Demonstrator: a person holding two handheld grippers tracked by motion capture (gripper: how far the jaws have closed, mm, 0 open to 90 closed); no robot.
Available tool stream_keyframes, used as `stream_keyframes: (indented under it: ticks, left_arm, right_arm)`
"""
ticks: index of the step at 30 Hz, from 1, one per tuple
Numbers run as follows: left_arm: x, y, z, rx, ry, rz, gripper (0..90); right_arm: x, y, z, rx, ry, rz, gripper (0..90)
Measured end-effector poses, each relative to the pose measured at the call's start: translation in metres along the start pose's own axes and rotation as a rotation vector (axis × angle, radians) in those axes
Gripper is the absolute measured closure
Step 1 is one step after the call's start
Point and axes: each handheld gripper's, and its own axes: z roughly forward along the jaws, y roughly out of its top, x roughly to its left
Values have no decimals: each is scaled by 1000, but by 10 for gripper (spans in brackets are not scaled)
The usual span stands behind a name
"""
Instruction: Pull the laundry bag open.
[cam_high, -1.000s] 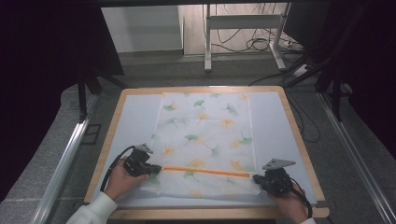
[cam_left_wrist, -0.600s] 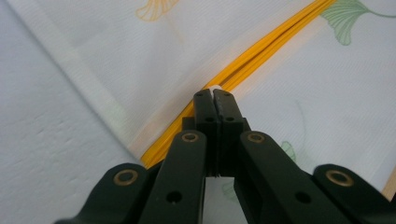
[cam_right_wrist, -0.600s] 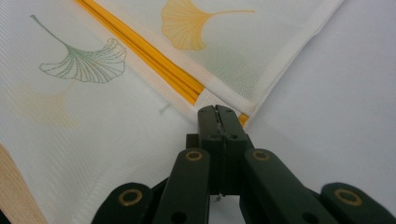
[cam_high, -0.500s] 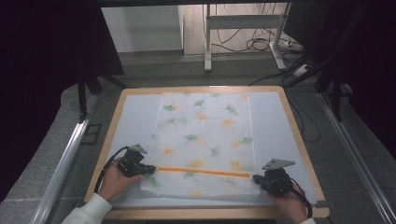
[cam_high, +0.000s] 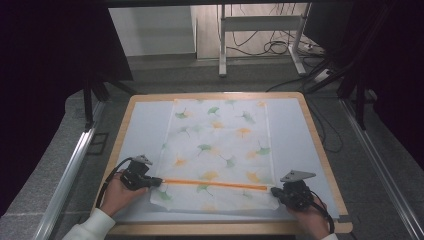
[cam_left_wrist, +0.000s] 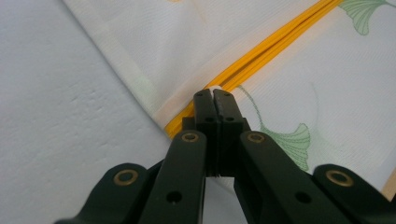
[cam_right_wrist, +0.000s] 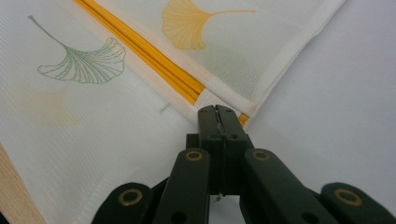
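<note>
- Thin white cloth printed with green and orange ginkgo leaves (cam_high: 220, 150) lies flat on pale grey mat of wooden-framed table (cam_high: 320, 150), long axis running from near edge to far edge, roughly centred.
- Near end of cloth is folded; bright orange stripe (cam_high: 215, 183) along the fold runs left to right across the table, tilted slightly down toward the right.
- Left gripper (cam_high: 150, 181) black, jaws pressed together on the left end of the fold; left gripper view shows jaw tips (cam_left_wrist: 214, 100) pinching cloth hem right at the stripe (cam_left_wrist: 261, 56).
- Right gripper (cam_high: 278, 192) black, jaws likewise closed on the right end; right gripper view shows tips (cam_right_wrist: 217, 114) clamped on the cloth corner by the stripe (cam_right_wrist: 154, 58).
- Surroundings: metal rail (cam_high: 65, 180) left of table, another rail (cam_high: 385, 170) on the right, white stand legs (cam_high: 222, 45) and loose cables (cam_high: 265, 47) on the floor beyond. All well apart from the cloth; nothing lies on it or blocks it.
- No readable writing or brand marks.
</note>
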Motion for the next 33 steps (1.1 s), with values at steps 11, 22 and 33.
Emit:
stream_keyframes:
  ticks: [11,22,33]
  left_arm:
    - [5,-2,-7,1,12,-7,900]
    - [13,-8,-12,-2,52,-29,900]
    - [14,-15,-14,-67,40,-6,875]
  right_arm:
    - [0,0,0,-2,2,-2,900]
    - [0,0,0,-3,-3,-10,900]
    - [0,0,0,-5,-2,-10,900]
